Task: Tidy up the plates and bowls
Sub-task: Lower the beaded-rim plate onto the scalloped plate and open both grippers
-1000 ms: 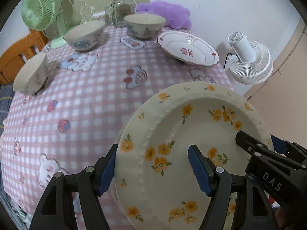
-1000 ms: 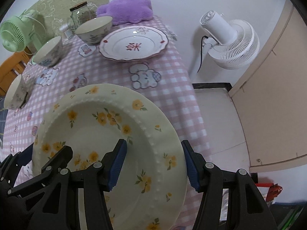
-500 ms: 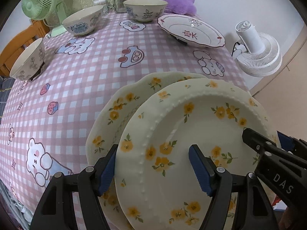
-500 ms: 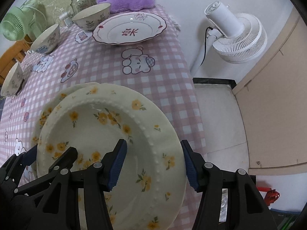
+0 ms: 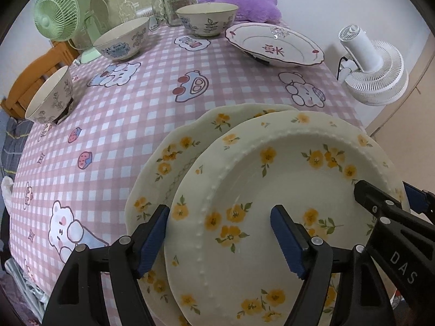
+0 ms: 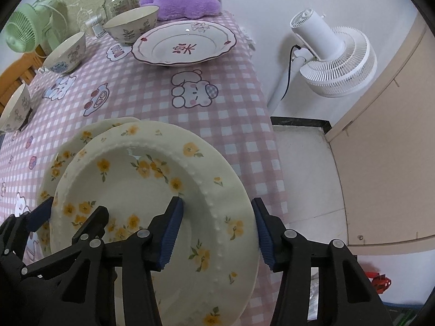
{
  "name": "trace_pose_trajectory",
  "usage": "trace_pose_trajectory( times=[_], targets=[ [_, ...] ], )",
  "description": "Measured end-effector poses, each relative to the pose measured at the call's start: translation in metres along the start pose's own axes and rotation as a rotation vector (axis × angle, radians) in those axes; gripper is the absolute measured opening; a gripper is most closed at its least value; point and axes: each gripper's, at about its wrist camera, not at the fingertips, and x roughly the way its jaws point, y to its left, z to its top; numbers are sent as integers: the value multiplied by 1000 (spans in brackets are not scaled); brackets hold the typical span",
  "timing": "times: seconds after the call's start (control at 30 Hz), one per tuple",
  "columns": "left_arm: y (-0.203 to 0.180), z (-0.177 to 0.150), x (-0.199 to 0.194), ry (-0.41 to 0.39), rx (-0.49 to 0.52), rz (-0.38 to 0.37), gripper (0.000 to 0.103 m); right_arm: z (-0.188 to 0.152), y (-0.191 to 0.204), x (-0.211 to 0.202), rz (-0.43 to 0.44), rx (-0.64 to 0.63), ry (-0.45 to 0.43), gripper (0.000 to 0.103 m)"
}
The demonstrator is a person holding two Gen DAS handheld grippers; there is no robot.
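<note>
Since a second ago the flowered plate [image 5: 285, 190] is lying over a second plate [image 5: 174, 157]; left gripper [image 5: 217, 233] is opening, right gripper [image 6: 217, 231] closing, both astride its rim.

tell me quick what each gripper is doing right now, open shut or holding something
Left gripper: opening, straddling the left rim of the yellow-flower plate, pads apparently clear.
Right gripper: closing around the plate's right rim, pads not visibly pressing.

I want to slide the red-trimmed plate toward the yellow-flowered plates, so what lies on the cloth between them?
Nothing stands between the red-trimmed plate and the yellow-flowered plates: only bare checked tablecloth with a printed bear, clearest in the right wrist view.
</note>
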Motion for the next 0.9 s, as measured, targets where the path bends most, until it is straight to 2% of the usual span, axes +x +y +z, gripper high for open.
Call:
trace_pose_trajectory(
  times=[0.23,0.4,0.53,0.9],
  targets=[
    [1,1,-4,18,3,-12,81,-2,-3,-8,-16,-26,-11,54],
    [8,4,-13,0,-11,-9,84,-8,-4,-20,-6,-45,-36,35],
    [10,4,-14,7,-16,-11,84,-9,7,-17,-38,-82,-48,36],
    [19,3,-16,12,-44,35,85,-4,20,-4,22,-112,-11,36]
  ],
)
